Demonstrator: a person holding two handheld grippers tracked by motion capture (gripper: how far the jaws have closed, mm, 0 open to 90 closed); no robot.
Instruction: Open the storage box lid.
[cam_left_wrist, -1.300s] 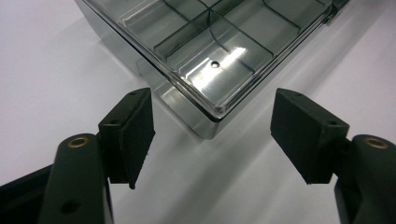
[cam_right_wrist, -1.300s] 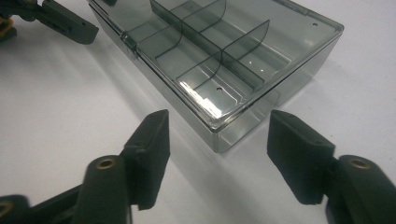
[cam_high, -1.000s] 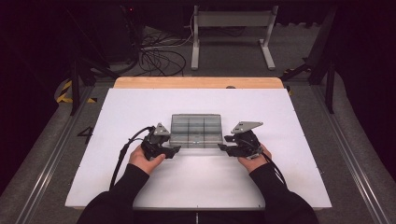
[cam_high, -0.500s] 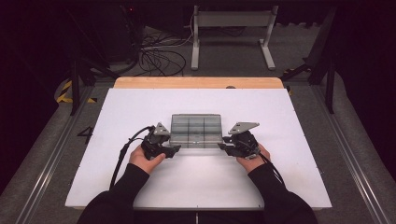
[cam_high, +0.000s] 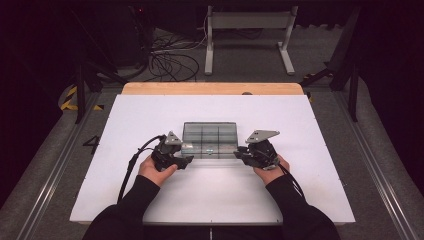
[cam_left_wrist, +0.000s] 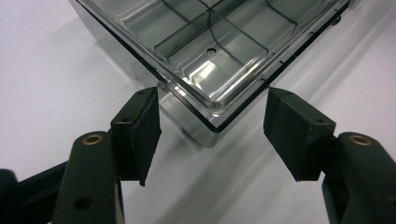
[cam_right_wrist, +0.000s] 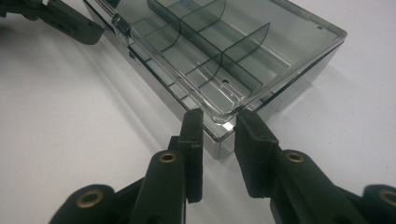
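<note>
We wear black long sleeves (cam_high: 135, 210). Each black claw, left (cam_high: 184, 161) and right (cam_high: 240, 153), carries a grey three-cornered plate, brass-ringed screw holes and a trailing black cable.

In the high view the white desk (cam_high: 320, 130) is brightly and evenly lit from above while the floor and stands around it sink into near-black, and the whole picture is soft and a little grainy. The left gripper view shows a white glare spot on the clear lid of the compartment box (cam_left_wrist: 205, 70), with soft grey shadows running toward 5 o'clock. In the right gripper view the near black metal at 6 o'clock is blurred, and the box casts a dim shadow toward 3 o'clock.
</note>
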